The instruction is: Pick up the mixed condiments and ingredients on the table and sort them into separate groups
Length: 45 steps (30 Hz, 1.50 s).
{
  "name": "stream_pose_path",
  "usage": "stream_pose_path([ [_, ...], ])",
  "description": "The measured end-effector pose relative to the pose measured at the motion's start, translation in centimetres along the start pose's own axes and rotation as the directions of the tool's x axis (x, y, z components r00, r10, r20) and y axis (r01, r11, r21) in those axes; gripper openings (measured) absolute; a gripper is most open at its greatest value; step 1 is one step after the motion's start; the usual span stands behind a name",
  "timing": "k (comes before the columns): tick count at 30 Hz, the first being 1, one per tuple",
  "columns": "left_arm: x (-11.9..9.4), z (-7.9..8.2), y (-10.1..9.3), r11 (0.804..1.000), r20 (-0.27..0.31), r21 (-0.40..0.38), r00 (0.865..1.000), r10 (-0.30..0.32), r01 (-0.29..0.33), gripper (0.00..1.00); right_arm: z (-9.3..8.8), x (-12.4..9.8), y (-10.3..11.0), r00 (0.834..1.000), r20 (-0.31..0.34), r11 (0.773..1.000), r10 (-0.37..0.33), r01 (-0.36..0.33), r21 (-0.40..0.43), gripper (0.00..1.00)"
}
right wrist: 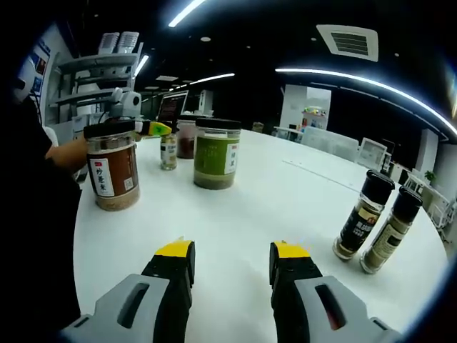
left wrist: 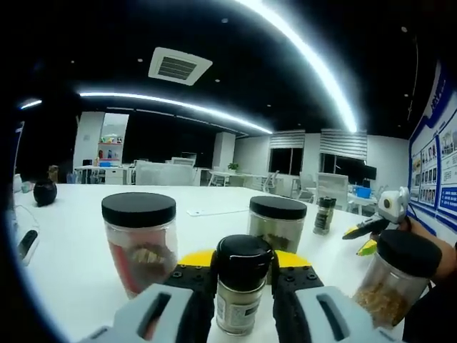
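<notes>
Left gripper view: the left gripper [left wrist: 243, 280] is clenched on a small black-capped spice bottle [left wrist: 241, 293], held upright between its yellow-tipped jaws above the white table [left wrist: 71, 236]. Ahead and to the left stands a clear jar with red and pale contents [left wrist: 139, 241]; just beyond the jaws, a jar of green contents [left wrist: 277, 222]; farther right, a second small bottle [left wrist: 324, 215]; at near right, a jar of tan grains [left wrist: 393, 279]. Right gripper view: the right gripper [right wrist: 230, 263] hovers released above bare tabletop, jaws apart with nothing between them. Ahead-left stand a brown-filled labelled jar [right wrist: 112, 174], a small bottle [right wrist: 168, 151] and a green-filled jar [right wrist: 216, 153]; to the right, two dark-capped bottles [right wrist: 378, 221] stand side by side.
</notes>
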<state>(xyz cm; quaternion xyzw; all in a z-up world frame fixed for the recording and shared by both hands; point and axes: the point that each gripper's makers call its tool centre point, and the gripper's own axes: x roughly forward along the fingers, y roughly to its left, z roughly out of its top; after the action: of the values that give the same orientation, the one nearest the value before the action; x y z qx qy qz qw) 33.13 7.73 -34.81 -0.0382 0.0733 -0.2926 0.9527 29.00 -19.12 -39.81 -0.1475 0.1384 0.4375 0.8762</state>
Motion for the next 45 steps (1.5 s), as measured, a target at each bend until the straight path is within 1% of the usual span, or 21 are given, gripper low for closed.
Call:
stream_pose_path([
  [11, 0.0, 0.0, -0.1, 0.999, 0.007, 0.040, 1.000, -0.009, 0.008, 0.30, -0.7, 0.3, 0.0, 1.000, -0.012, 1.000, -0.003, 0.003, 0.015, 0.43],
  [18, 0.1, 0.1, 0.0, 0.999, 0.008, 0.029, 1.000, -0.014, 0.013, 0.30, -0.8, 0.4, 0.3, 1.000, -0.018, 1.000, 0.009, -0.009, 0.015, 0.42],
  [21, 0.2, 0.1, 0.1, 0.999, 0.002, 0.040, 1.000, -0.008, 0.008, 0.29, -0.9, 0.5, 0.3, 1.000, -0.021, 1.000, 0.009, -0.009, 0.017, 0.42],
  [25, 0.1, 0.2, 0.5, 0.999, 0.004, 0.032, 1.000, 0.002, -0.003, 0.29, -1.1, 0.5, 0.3, 1.000, -0.027, 1.000, 0.007, -0.007, 0.019, 0.42],
  [31, 0.2, 0.3, 0.5, 0.999, 0.011, 0.036, 1.000, -0.006, 0.005, 0.29, -0.5, 0.6, 0.7, 1.000, -0.017, 1.000, 0.017, -0.017, 0.006, 0.42],
  [36, 0.3, 0.3, 0.5, 0.999, 0.005, 0.031, 1.000, -0.009, 0.009, 0.29, -0.4, 0.7, 0.9, 1.000, -0.022, 1.000, 0.019, -0.019, -0.008, 0.42],
  [39, 0.2, 0.5, 0.9, 1.000, 0.024, 0.000, 1.000, 0.006, -0.006, 0.29, -0.6, 0.7, 1.0, 0.999, -0.023, 1.000, 0.025, -0.025, -0.004, 0.42],
  [42, 0.2, 0.5, 1.1, 1.000, 0.027, 0.003, 1.000, 0.012, -0.012, 0.29, -0.6, 0.8, 1.2, 0.999, -0.017, 0.999, 0.034, -0.034, 0.009, 0.42],
  [45, 0.1, 0.5, 0.9, 1.000, 0.028, 0.017, 1.000, 0.003, -0.003, 0.29, -0.7, 0.8, 1.2, 0.999, -0.016, 0.999, 0.036, -0.036, 0.014, 0.42],
])
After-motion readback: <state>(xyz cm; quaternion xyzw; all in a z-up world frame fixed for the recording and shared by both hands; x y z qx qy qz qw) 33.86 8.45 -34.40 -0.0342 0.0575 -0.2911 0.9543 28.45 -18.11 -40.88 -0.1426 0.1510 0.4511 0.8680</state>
